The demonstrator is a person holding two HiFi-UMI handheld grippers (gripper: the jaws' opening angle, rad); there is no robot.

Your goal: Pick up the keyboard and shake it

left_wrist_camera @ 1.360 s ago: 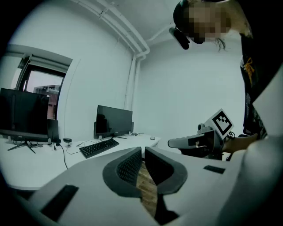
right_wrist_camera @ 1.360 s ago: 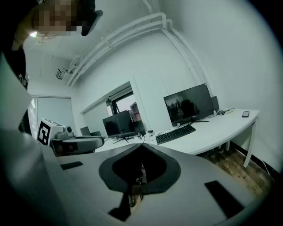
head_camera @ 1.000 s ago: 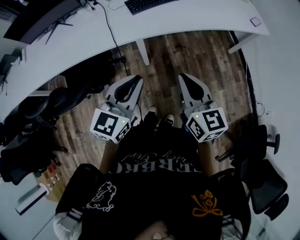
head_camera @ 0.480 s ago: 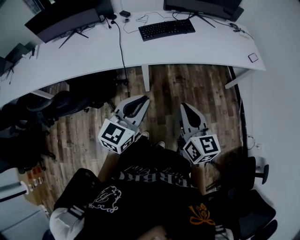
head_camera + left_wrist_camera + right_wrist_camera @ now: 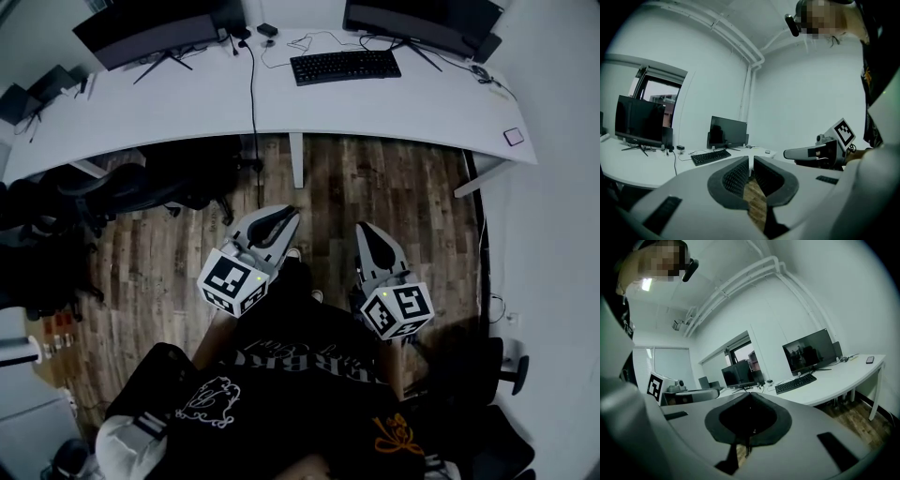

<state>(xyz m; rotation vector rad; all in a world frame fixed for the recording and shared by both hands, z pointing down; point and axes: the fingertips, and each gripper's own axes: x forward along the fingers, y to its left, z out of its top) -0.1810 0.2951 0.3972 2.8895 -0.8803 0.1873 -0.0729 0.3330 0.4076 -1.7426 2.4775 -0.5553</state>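
I read both tools as empty, jaws together. The left tool (image 5: 284,215) and right tool (image 5: 361,229) are held side by side in front of the person, over the wood floor (image 5: 403,187), pointing almost level toward the tabletop (image 5: 169,108). The keyboard (image 5: 345,67) lies flat there, well apart from both, near the monitor (image 5: 417,21).

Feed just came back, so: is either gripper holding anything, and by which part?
Nothing is held. The left gripper and right gripper are both shut and empty; the keyboard lies on the desk, untouched.
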